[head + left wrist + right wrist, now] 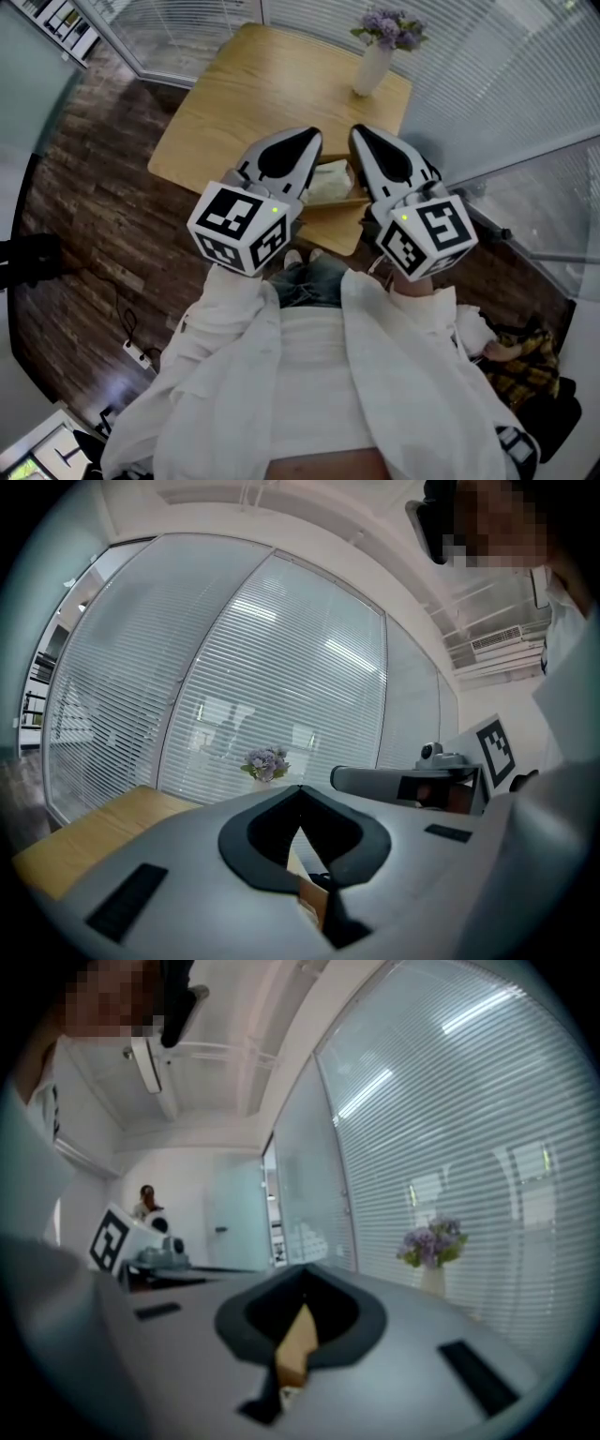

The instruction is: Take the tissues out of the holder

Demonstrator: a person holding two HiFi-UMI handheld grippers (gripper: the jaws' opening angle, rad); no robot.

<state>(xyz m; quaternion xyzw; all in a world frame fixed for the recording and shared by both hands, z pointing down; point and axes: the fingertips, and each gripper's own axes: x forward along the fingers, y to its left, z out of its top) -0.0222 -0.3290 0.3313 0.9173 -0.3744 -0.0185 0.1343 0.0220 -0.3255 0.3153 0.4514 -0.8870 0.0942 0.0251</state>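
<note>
Stands at the near end of a light wooden rectangular table (253, 84), dressed in a white shirt (319, 375). Holds the left gripper (313, 134) just left of the low tan wooden tissue holder (330, 204), with jaws pointing away from the body. Keeps the right gripper (357, 130) just right of the holder, tips leaning in toward the left one.

Seen along the left gripper, dark pads (258, 841) pressed together at the point, nothing clamped between. Same on the right: pads (349, 1321) closed tip to tip, empty. Only a sliver of tan wood visible through the slot behind each pair of tips; cannot tell whether holder or table.

Pale white tissues (330, 180) sitting in the top of the holder, in the gap between both grippers. Cannot tell from above how high over the holder the grippers hang.

Well beyond the holder, at the table's far end and slightly right, a white ceramic vase (372, 67) with purple flowers (389, 26). Behind that, white slatted blinds (487, 66). Left of the holder, off the table, dark wood plank floor (94, 206).
</note>
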